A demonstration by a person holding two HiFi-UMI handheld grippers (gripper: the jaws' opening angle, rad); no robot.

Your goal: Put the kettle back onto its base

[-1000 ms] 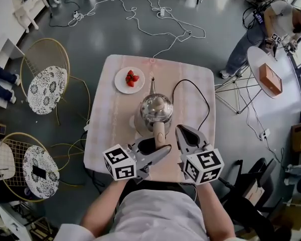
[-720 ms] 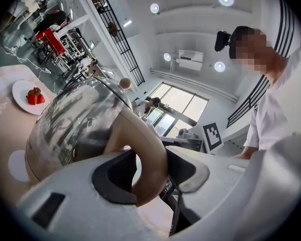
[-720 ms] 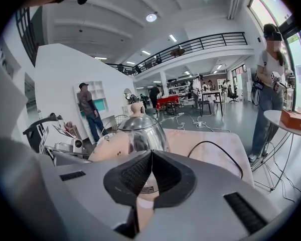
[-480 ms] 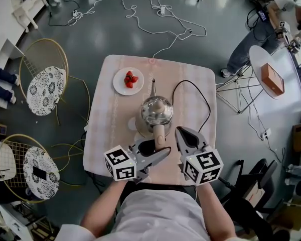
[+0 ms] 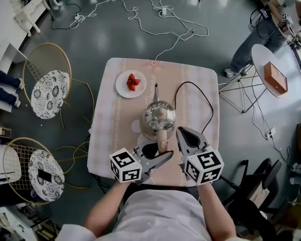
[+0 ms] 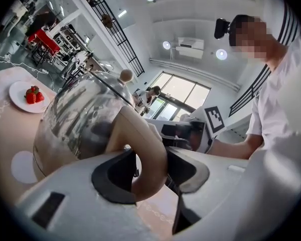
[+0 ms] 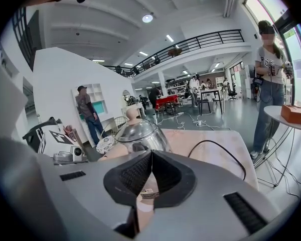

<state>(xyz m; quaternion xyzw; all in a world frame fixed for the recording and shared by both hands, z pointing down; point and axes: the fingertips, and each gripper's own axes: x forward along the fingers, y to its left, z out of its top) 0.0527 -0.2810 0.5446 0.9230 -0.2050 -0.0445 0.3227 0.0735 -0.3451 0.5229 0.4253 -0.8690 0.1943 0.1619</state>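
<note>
left gripper (image 5: 163, 153) clamps the kettle (image 5: 159, 115) handle at 6 o'clock; right gripper (image 5: 182, 133) closed, empty. an off-centre set-down could miss the base (image 5: 145, 132) and tip it.

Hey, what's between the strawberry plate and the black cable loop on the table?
The kettle's thin spout points between the plate and the cable; the rest is bare tablecloth. The head view shows it.

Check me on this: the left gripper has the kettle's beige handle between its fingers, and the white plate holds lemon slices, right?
One slip: the white plate holds red strawberries, not lemon slices; the head view shows them. The rest stands: the left gripper has the kettle's beige handle between its fingers.
</note>
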